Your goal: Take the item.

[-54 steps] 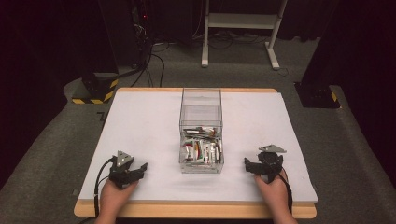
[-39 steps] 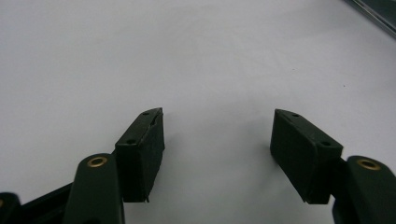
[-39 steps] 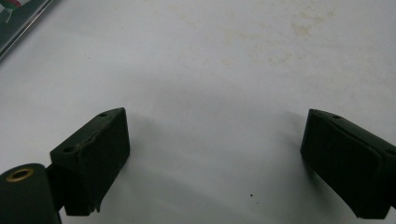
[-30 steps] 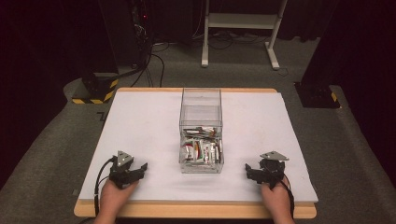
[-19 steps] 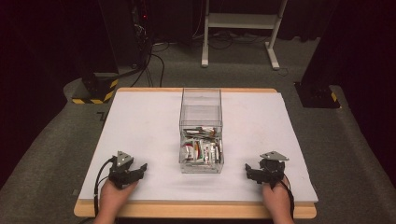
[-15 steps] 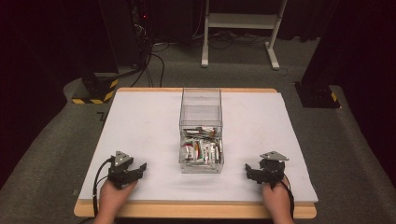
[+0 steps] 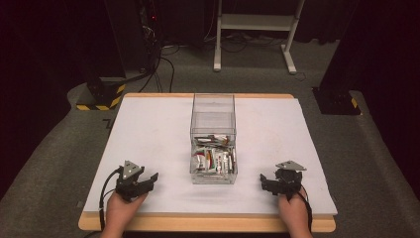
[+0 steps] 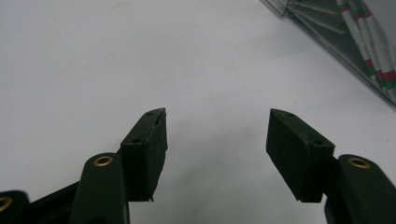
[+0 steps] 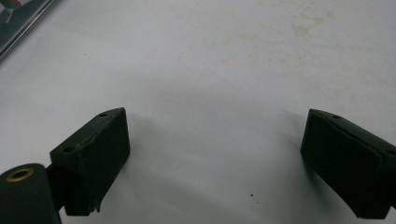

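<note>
The left gripper (image 7: 148,181) rests at the near left of the white table (image 7: 148,129), its jaws wide with nothing but bare surface between them, having just been closing slightly. The right gripper (image 7: 267,182) sits at the near right, jaws spread wide and empty too. Between them, toward the middle, stands the clear plastic box (image 7: 213,141), with small packets (image 7: 213,158) lying in its near part.

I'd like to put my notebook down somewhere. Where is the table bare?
The white table is bare left of the clear box, ahead of the left gripper, and right of it, ahead of the right gripper. Only the box is crowded, with small packets.
</note>
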The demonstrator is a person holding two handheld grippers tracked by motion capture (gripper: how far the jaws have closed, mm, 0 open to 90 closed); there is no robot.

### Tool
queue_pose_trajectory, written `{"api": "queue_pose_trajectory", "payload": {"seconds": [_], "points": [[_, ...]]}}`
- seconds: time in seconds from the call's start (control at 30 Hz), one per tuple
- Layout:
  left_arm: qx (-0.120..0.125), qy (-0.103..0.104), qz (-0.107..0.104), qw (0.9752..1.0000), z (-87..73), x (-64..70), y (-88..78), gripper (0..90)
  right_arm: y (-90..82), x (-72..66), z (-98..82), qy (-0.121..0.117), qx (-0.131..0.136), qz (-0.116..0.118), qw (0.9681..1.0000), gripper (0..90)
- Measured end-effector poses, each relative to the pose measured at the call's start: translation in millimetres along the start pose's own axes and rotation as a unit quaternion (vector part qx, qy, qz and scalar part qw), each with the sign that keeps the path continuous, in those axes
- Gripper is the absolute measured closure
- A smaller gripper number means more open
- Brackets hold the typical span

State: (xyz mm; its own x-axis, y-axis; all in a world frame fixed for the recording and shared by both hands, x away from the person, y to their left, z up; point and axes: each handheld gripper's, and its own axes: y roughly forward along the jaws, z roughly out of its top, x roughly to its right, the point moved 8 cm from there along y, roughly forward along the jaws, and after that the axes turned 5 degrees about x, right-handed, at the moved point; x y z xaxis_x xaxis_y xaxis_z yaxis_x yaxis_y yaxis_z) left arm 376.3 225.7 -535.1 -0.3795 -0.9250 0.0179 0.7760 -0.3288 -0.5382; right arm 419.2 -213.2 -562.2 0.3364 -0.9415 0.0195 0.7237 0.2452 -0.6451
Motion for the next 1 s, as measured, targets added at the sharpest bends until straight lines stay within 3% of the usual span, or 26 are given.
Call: {"api": "queue_pose_trajectory", "payload": {"seconds": [0.27,0.4,1.0], "points": [[0.001,0.011,-0.01,0.9999,3.0,9.7,0.0,38.7,-0.1,-0.1,-0.1,0.001,0.0,0.0,1.0,7.9],[0.004,0.007,-0.016,0.9999,5.2,15.1,-0.9,38.5,0.0,0.0,0.0,0.0,0.0,0.0,1.0,7.9],[0.036,0.012,-0.025,0.999,20.4,29.8,-10.0,40.7,0.0,-0.1,0.0,0.0,0.0,0.0,1.0,7.9]]}}
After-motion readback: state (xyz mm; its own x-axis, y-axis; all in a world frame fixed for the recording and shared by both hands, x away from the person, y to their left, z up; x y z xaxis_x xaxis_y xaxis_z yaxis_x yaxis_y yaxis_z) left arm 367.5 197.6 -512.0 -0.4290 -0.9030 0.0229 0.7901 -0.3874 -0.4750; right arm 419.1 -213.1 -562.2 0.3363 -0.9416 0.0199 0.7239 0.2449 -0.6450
